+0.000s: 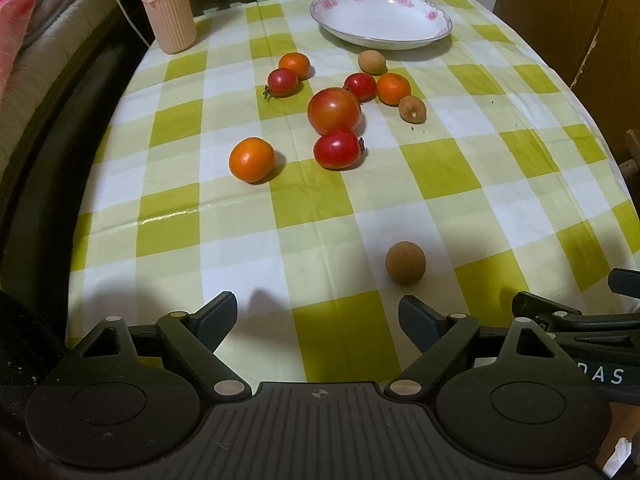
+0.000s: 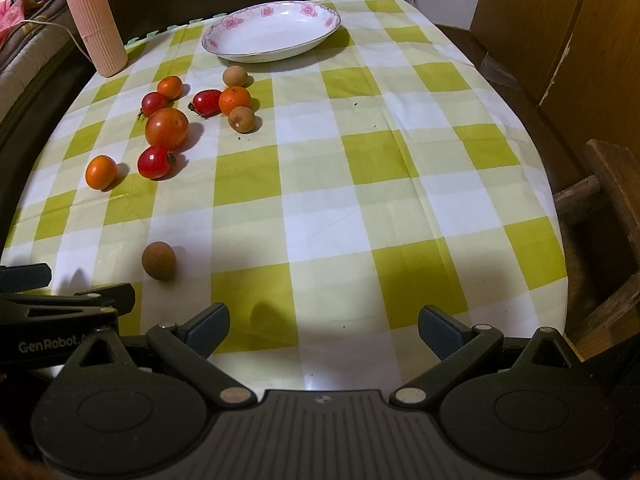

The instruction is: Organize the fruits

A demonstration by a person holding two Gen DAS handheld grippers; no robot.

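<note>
Several fruits lie on a green-checked tablecloth [image 1: 440, 168]: a large tomato [image 1: 334, 110], red cherry tomatoes [image 1: 337, 149], small oranges [image 1: 251, 159] and brown longans [image 1: 412, 109]. One longan [image 1: 405, 262] [image 2: 159, 260] lies apart, near the front edge. An empty white plate [image 1: 380, 17] [image 2: 272, 31] with pink flowers stands at the back. My left gripper [image 1: 318, 318] is open and empty, just short of the lone longan. My right gripper [image 2: 324, 328] is open and empty over the front edge, to the right of that longan.
A pink ribbed cylinder [image 1: 164, 4] [image 2: 96, 24] stands at the back left corner. A sofa with a white cable [image 1: 48, 60] runs along the left side. Wooden furniture [image 2: 600, 200] stands to the right of the table.
</note>
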